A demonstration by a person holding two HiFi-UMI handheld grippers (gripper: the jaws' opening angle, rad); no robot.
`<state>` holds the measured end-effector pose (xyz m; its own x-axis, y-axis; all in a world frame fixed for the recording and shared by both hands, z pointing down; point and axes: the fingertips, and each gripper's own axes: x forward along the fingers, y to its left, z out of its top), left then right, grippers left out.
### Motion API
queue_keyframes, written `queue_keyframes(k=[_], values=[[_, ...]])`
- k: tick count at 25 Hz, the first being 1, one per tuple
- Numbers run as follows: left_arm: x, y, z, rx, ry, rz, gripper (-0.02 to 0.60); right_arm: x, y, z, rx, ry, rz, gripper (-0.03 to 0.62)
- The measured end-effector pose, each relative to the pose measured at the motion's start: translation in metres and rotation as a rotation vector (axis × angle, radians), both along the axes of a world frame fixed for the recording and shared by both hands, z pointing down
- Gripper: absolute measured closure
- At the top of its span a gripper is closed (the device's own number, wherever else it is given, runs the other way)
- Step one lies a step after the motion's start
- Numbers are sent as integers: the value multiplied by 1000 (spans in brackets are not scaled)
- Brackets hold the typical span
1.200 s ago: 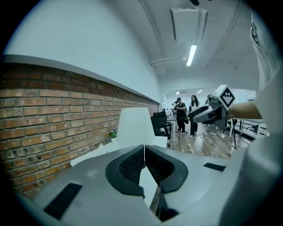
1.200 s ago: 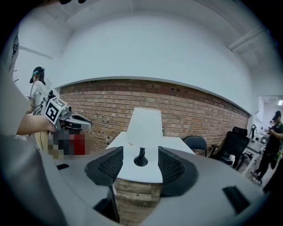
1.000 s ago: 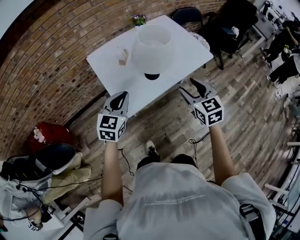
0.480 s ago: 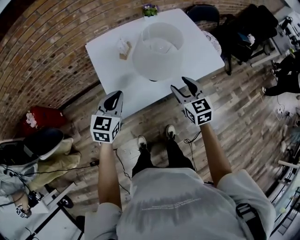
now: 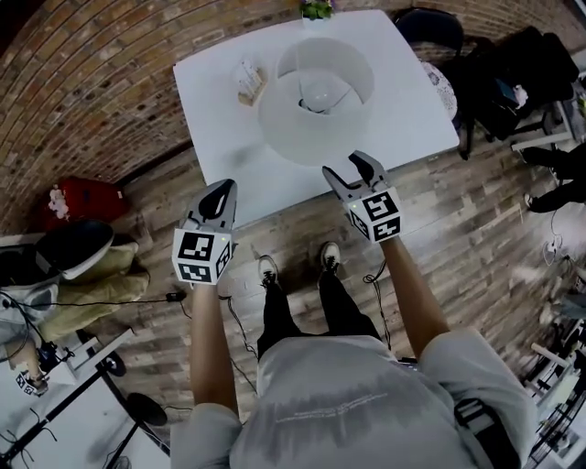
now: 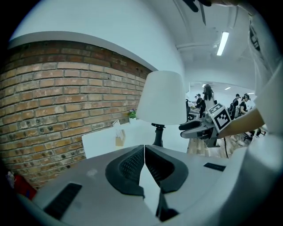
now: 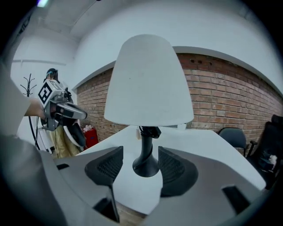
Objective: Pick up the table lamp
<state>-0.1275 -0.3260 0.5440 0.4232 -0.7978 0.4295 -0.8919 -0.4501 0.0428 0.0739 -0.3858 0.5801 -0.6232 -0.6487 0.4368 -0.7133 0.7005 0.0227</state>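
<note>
The lamp [image 5: 316, 96] stood on the white table [image 5: 403, 96], a little in from its near edge and about midway along it. From the head view only its white shade [image 5: 275, 119] showed, seen from above with the bulb inside. The right gripper view alone gave the black stem and round black base [image 7: 146, 167], upright on the tabletop.

The right gripper [image 5: 351, 169] hung at the table's near edge, just under the rim of the shade. Its fingers were spread and held nothing. In its own view the base lined up with the gap between them, a little beyond the tips and not touched.

The left gripper [image 5: 222, 192] was at the same edge, nearer the left corner and clear of the lamp. Its own view showed its fingers pressed together with nothing between them, and the lamp beyond them to the right.

Near the far left corner stood a small paper holder [image 5: 247, 81], and a potted plant [image 5: 316, 9] sat at the far edge. A dark chair [image 5: 430, 23] stood off the far right corner. The gripper views showed a brick wall [image 6: 57, 97] behind the table.
</note>
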Motion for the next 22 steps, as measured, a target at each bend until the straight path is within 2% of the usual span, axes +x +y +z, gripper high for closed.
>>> queue_keyframes(k=[11, 22], values=[[-22, 8, 25, -46, -14, -46, 568, -33, -40, 14, 73, -48, -47, 340], [-34, 0, 40, -78, -30, -32, 568, -41, -69, 16, 130, -76, -3, 336]])
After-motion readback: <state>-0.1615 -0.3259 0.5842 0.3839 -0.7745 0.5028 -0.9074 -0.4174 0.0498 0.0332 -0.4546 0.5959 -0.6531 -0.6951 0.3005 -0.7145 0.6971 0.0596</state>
